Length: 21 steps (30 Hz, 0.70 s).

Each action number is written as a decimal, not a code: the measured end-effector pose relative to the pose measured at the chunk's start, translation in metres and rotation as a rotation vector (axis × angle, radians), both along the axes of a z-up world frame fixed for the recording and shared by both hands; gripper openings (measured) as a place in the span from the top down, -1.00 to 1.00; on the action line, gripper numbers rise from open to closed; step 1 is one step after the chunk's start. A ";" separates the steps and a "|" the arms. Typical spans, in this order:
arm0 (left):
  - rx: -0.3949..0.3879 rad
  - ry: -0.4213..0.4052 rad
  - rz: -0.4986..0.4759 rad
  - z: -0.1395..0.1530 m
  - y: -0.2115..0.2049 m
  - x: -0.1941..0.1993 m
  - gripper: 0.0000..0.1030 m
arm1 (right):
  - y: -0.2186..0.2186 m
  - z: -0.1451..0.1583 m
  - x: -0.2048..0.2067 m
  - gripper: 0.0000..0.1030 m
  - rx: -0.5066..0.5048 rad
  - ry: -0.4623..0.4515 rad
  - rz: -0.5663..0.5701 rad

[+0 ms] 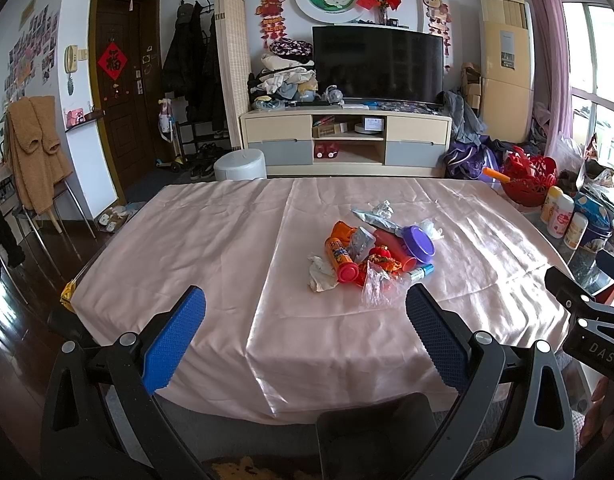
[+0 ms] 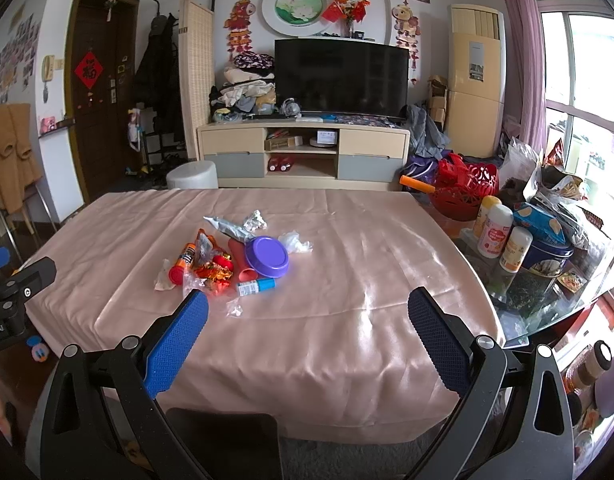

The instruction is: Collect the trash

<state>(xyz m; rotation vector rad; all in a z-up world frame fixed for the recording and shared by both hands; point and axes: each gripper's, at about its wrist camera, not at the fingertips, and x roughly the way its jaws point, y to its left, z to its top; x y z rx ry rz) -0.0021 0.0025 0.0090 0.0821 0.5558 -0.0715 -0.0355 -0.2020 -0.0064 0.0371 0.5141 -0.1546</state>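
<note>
Left gripper: jaws spread wide, nothing between them, held above the near edge of the table. Pink cloth bare ahead and to its left, out to the far edge.

Right gripper: jaws likewise spread and empty, over the near edge. Bare cloth ahead and to its right, up to the cloth's right edge; beyond that, bottles and a tin crowded on glass.

Trash pile: ahead and slightly right of the left gripper; ahead and left of the right gripper.
- Orange tube: lying flat, long axis running toward the left gripper, red cap nearest.
- Purple lid: flat, atop a red cup.
- Blue-capped small tube: lying crosswise, cap to the right.
- Crumpled foil: far side of pile.
- Clear wrapper: nearest, just beyond the left gripper's right finger.
</note>
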 end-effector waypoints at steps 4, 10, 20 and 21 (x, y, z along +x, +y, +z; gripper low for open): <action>0.000 0.000 0.001 0.000 0.000 0.000 -0.84 | 0.000 0.000 0.000 -0.94 0.000 0.000 -0.001; 0.000 0.000 0.002 0.000 0.000 0.000 -0.84 | -0.002 -0.001 0.000 -0.94 0.006 0.002 -0.006; 0.035 0.038 0.044 -0.020 0.004 0.016 -0.84 | -0.019 -0.021 0.021 -0.94 0.030 0.055 -0.049; 0.040 0.045 0.045 -0.023 0.005 0.019 -0.84 | -0.021 -0.024 0.024 -0.94 0.033 0.063 -0.046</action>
